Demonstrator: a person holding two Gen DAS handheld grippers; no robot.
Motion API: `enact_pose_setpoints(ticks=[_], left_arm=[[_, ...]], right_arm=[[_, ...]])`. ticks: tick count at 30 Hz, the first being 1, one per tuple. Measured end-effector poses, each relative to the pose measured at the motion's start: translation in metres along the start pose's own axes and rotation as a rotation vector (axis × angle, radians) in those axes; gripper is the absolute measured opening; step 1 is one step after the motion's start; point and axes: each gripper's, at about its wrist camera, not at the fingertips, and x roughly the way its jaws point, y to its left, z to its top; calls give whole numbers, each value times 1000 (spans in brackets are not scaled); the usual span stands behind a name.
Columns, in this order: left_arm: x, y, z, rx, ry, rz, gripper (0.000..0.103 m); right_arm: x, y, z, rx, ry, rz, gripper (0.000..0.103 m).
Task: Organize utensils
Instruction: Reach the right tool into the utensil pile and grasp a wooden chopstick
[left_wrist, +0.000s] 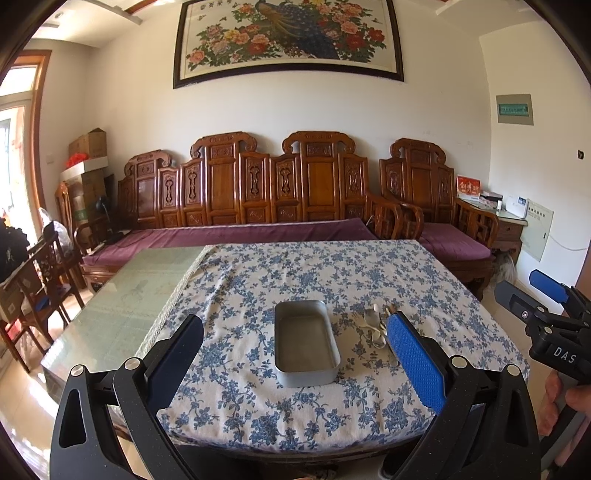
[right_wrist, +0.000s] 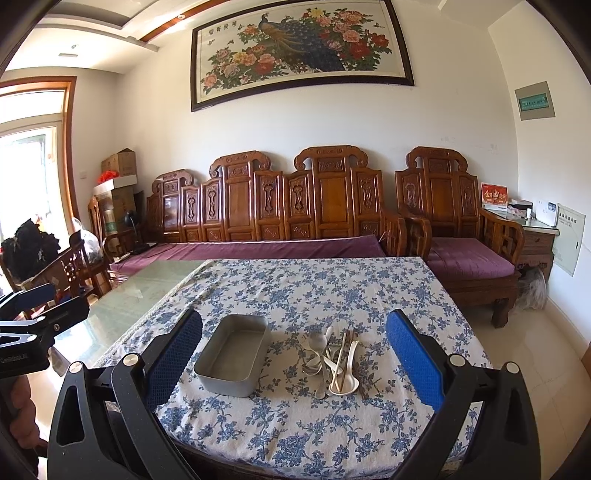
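On the floral-clothed tabletop (right_wrist: 332, 295), an empty rectangular grey metal tin (right_wrist: 233, 357) sits beside heaped mixed utensils (right_wrist: 334, 360); left gripper (left_wrist: 301, 354) and right gripper (right_wrist: 295, 354) fingers both spread wide, holding nothing.

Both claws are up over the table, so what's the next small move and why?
Probably lower the right claw toward the utensil pile. Both claws are open and empty, the metal tray beside the pile holds nothing, and the pile sits nearer the right side.
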Motion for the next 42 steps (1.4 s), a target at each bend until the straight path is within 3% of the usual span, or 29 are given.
enact_pose_setpoints(ticks=[9,15,23,35,42], left_arm=[[44,-4,-17,8,99,-51,96],[85,-19,-29,49,168,-94,96],[142,-42,-35,106,234,-144,96],[223,-70,-44,159,329,-225,96],[263,-80,-53,147,373,-248,89]], right_arm=[[30,-18,-15,3,58,-20,100],[61,-36,-28,9,111,-37,92],[113,-68,-49,29,204,-61,72],[186,-104,-77,56,321,-53,54],[229,-113,-95,56,389,-22,40]])
